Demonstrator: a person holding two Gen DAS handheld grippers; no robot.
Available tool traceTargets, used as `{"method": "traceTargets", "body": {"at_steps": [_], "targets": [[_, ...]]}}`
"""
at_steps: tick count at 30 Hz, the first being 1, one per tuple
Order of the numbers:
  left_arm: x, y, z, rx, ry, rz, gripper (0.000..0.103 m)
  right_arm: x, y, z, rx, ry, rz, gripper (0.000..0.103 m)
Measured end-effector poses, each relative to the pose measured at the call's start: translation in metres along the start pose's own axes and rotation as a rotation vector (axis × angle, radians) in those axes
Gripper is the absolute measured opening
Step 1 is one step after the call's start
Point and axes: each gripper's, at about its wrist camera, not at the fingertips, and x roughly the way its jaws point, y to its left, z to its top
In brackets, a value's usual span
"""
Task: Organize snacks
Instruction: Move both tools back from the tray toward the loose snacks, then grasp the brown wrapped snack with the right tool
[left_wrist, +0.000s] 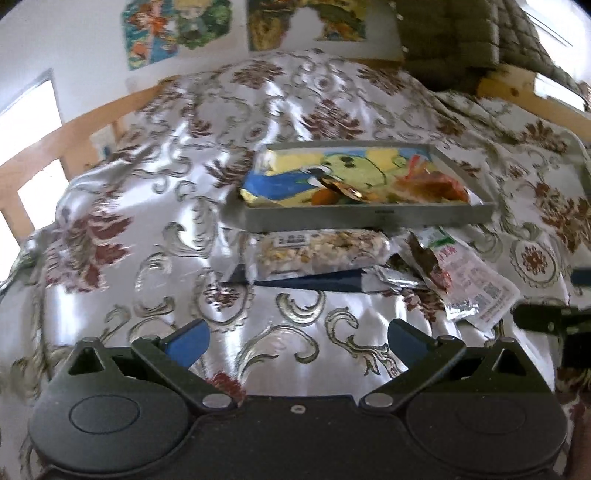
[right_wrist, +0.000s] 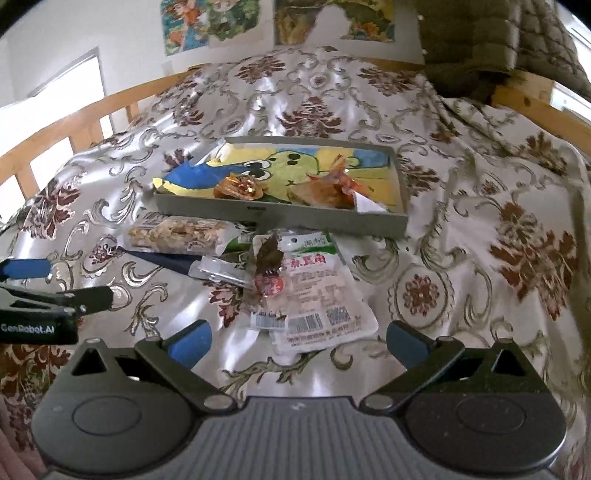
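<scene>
A grey tray (left_wrist: 369, 217) (right_wrist: 280, 218) lies on the patterned bedspread, holding a yellow-green cartoon bag (left_wrist: 354, 170) (right_wrist: 295, 166), an orange-wrapped snack (right_wrist: 240, 188) and a reddish packet (left_wrist: 436, 184) (right_wrist: 332, 184). In front of the tray lie a clear bag of nutty pieces (left_wrist: 325, 251) (right_wrist: 177, 232), a dark blue packet (left_wrist: 314, 282) (right_wrist: 166, 258) and a white pouch with red print (left_wrist: 476, 284) (right_wrist: 317, 295). My left gripper (left_wrist: 297, 341) is open above bare cloth. My right gripper (right_wrist: 297, 341) is open, with the white pouch just ahead of its fingers.
The wooden bed rail (right_wrist: 74, 122) runs along the left and a wooden frame (right_wrist: 535, 107) along the right. A quilted olive blanket (right_wrist: 498, 37) hangs at the back right. Posters (right_wrist: 210, 22) cover the far wall. The left gripper's body (right_wrist: 44, 295) shows at the right view's left edge.
</scene>
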Motion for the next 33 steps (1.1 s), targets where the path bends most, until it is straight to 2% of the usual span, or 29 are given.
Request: {"method": "traceTargets", "body": {"at_steps": [7,13,18,23,29,33], "targets": [[0.019,-0.007,0.001,0.04,0.008,-0.076,0.102,0.02,0.0,0.016,-0.134,0.001,0.008,0.103],[0.03,-0.029,0.002,0.224,-0.043,-0.111,0.102,0.05,-0.013,0.031,-0.108,0.02,0.068,0.103],[0.042,-0.042,0.002,0.349,-0.109,-0.211,0.102,0.071,-0.021,0.039,-0.049,0.033,0.134,0.1],[0.055,-0.051,0.002,0.439,-0.124,-0.274,0.1,0.089,-0.022,0.043,-0.023,0.06,0.209,0.092],[0.066,-0.05,0.006,0.451,-0.113,-0.345,0.094,0.105,-0.013,0.048,-0.029,0.082,0.245,0.077],[0.078,-0.049,0.008,0.444,-0.091,-0.345,0.088,0.115,-0.008,0.049,-0.05,0.1,0.237,0.067]]}}
